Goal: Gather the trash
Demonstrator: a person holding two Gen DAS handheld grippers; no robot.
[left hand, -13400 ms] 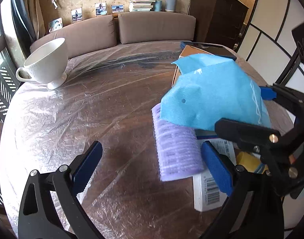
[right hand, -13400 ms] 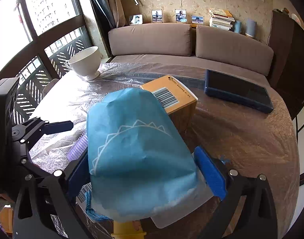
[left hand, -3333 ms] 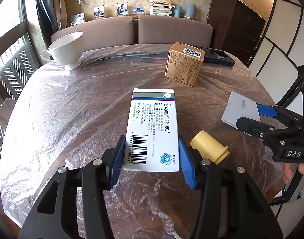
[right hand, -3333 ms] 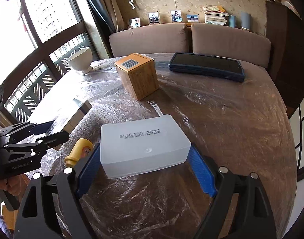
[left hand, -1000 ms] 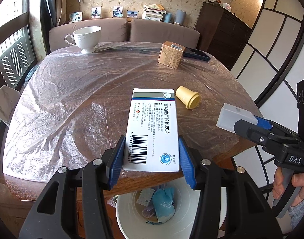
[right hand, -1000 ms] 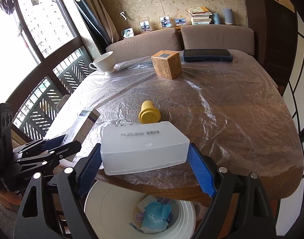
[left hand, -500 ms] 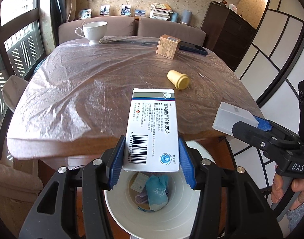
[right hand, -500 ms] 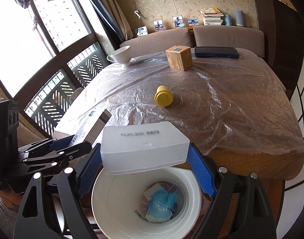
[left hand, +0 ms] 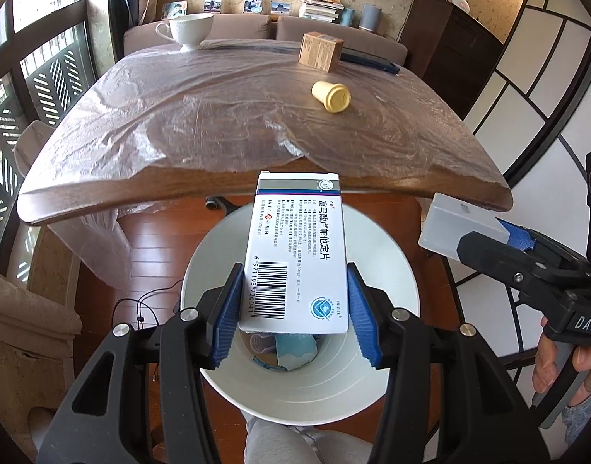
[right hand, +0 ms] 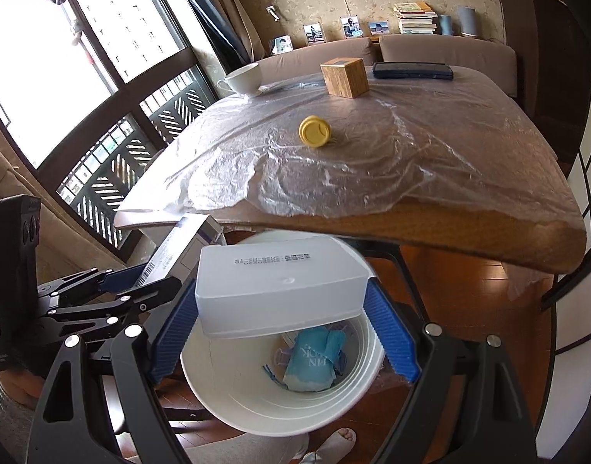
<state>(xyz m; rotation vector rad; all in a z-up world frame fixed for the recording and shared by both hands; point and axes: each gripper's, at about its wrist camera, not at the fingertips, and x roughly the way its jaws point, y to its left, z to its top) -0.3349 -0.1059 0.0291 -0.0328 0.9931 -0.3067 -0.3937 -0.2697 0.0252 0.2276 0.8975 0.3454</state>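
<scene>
Both boxes have left the table and now hang over the white bin: our left gripper pinches the medicine box between its blue pads, while our right gripper clamps the white plastic box likewise. Blue trash lies in the bin; a yellow cap remains on the table.
</scene>
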